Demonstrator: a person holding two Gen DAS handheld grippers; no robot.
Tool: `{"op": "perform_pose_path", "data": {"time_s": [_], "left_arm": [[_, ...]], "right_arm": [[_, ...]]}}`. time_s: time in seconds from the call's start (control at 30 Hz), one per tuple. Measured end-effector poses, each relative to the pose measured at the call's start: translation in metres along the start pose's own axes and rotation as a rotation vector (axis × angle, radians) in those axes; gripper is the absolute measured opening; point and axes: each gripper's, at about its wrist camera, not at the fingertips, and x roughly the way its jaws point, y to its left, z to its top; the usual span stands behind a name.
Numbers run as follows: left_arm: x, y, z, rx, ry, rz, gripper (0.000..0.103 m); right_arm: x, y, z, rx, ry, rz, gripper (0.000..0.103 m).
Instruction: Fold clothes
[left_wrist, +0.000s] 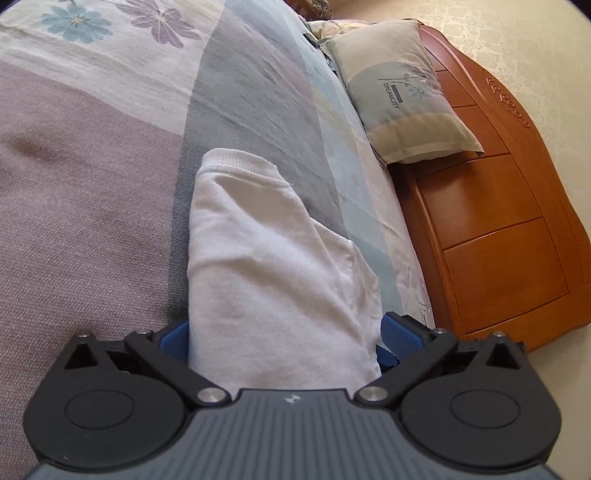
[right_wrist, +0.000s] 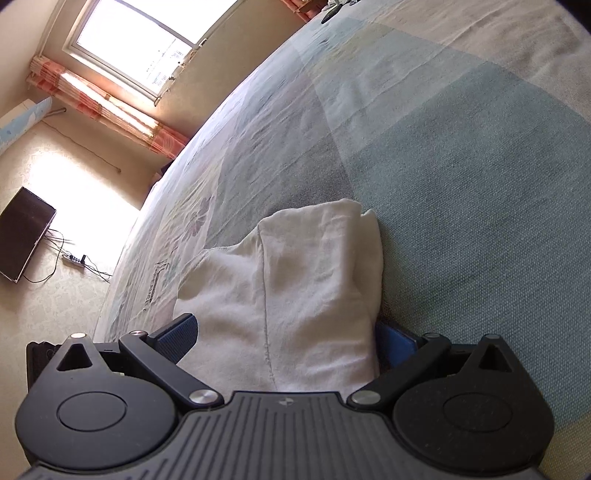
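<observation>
Patchwork bedspread (left_wrist: 92, 184), pillow (left_wrist: 402, 92) at headboard (left_wrist: 498, 221). White garment (left_wrist: 273, 266) lying on spread, bundled, folds partly made, not yet squared. Left gripper (left_wrist: 284, 339) spread wide, cloth between, unpinched. Right gripper (right_wrist: 284, 332) likewise wide; hold uncertain.

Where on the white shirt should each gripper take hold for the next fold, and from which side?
Probably the two near ends of the white shirt. It lies as a folded strip on the bedspread, running away between both grippers. Left gripper and right gripper already straddle it with jaws wide, so come in low from the near side and pinch all layers at the edge.
</observation>
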Motion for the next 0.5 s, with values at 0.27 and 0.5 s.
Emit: {"op": "perform_pose_path", "data": {"time_s": [0.27,0.5], "left_arm": [[-0.003,-0.002,-0.008,-0.023,0.010,0.001,0.102],[-0.008,-0.006,-0.018,-0.009,0.041,0.024,0.102]], "right_arm": [[0.008,0.003,0.008,-0.033,0.029,0.001,0.103],[-0.012,0.004,-0.009,-0.035,0.103,0.056,0.103]]}}
